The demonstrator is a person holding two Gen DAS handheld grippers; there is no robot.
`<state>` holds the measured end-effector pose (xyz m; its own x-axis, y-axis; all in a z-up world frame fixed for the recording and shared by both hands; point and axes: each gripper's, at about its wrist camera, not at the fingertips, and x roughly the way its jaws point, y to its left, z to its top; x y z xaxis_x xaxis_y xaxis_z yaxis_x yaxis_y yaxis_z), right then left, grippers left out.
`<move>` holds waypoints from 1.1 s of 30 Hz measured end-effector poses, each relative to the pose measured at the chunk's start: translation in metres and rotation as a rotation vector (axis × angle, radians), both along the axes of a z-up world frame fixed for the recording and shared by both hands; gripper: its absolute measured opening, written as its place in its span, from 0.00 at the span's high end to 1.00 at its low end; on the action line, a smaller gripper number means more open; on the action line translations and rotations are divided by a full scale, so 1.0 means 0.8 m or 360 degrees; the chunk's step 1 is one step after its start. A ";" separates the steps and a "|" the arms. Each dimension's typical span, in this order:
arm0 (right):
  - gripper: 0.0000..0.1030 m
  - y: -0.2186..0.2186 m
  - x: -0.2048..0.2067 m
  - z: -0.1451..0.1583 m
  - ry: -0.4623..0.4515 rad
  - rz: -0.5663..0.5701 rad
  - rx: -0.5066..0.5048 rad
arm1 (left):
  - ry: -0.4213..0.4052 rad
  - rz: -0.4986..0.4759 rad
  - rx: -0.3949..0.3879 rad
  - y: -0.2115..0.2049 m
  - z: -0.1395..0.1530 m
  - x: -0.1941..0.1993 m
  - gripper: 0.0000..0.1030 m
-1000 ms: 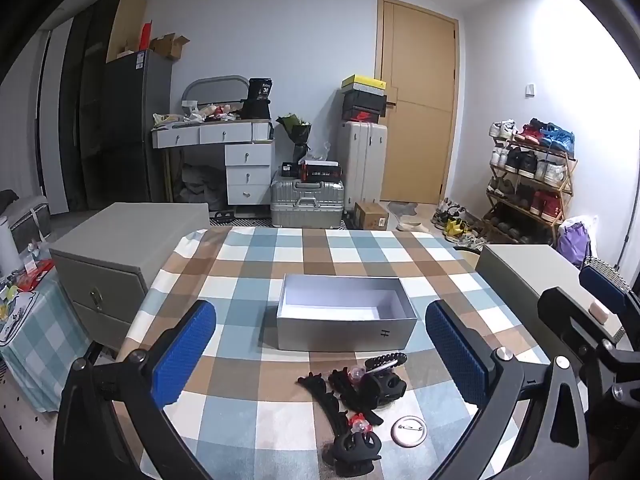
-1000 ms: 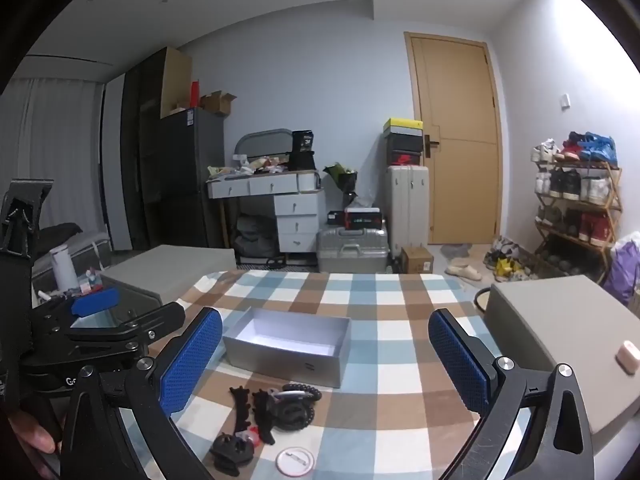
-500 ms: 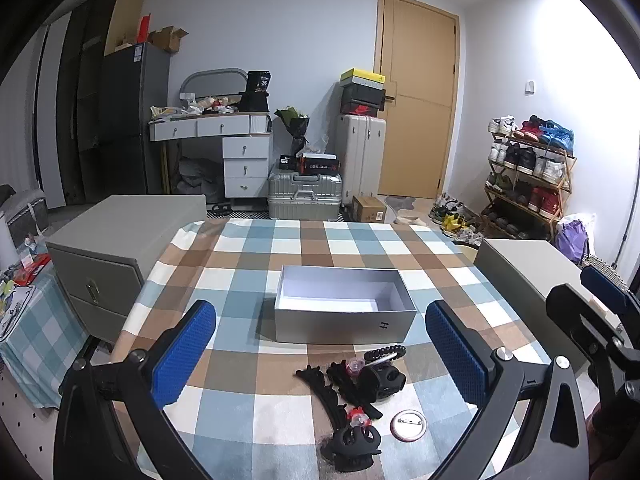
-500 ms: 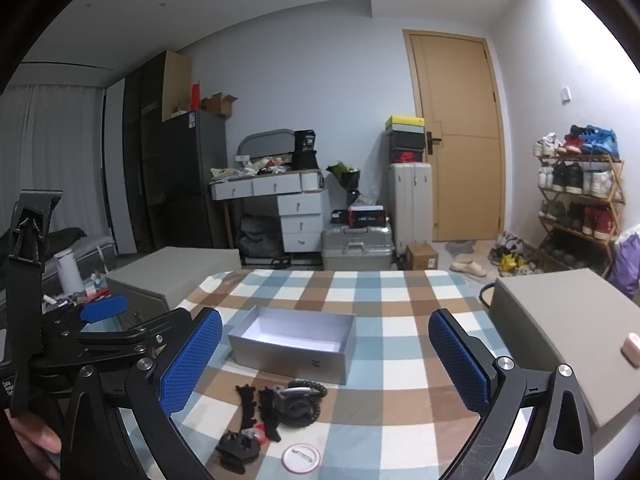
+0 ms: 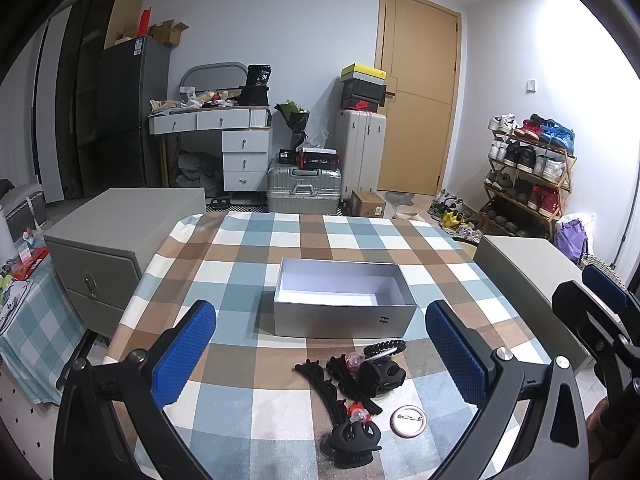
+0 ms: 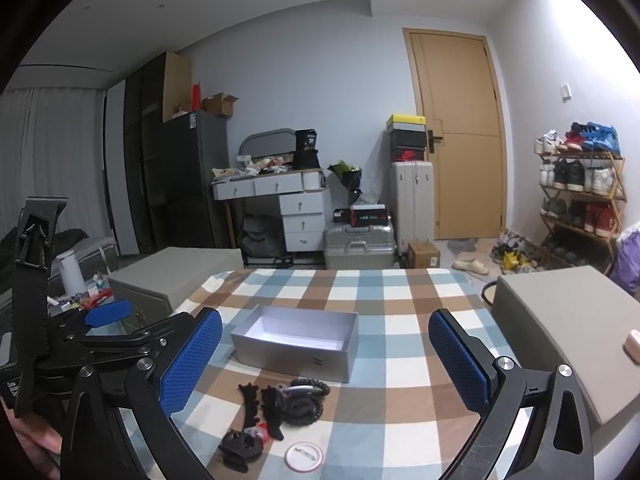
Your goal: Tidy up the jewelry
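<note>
An open, empty grey box stands mid-table on the checked cloth; it also shows in the right wrist view. In front of it lies a pile of black hair clips, a black claw clip, a black coiled tie and a round white pin badge. The same pile and badge show in the right wrist view. My left gripper is open and empty above the pile. My right gripper is open and empty, to the right of the left one.
Grey cabinets stand on both sides of the table: one on the left, one on the right. A small pink object lies on the right cabinet. Suitcases, a desk, a shoe rack and a door stand beyond the table's far edge.
Both grippers have risen and tilted slightly, so the box and pile sit a little lower in view. Both stay open. Nothing on the table has moved.
</note>
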<state>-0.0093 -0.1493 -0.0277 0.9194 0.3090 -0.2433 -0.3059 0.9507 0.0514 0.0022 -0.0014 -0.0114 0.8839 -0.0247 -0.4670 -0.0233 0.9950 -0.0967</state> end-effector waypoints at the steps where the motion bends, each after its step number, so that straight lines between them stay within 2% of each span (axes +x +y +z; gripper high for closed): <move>1: 0.00 0.000 0.000 0.000 -0.0001 -0.0001 -0.0003 | 0.0000 0.0002 0.0001 0.000 0.000 0.000 0.01; 33: 0.00 -0.004 0.005 -0.006 0.0042 -0.0020 -0.0009 | 0.0058 -0.0017 -0.0022 0.003 -0.008 0.001 0.01</move>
<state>-0.0053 -0.1524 -0.0322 0.9165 0.2957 -0.2694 -0.2922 0.9548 0.0539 0.0027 0.0010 -0.0175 0.8660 -0.0406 -0.4985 -0.0166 0.9938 -0.1097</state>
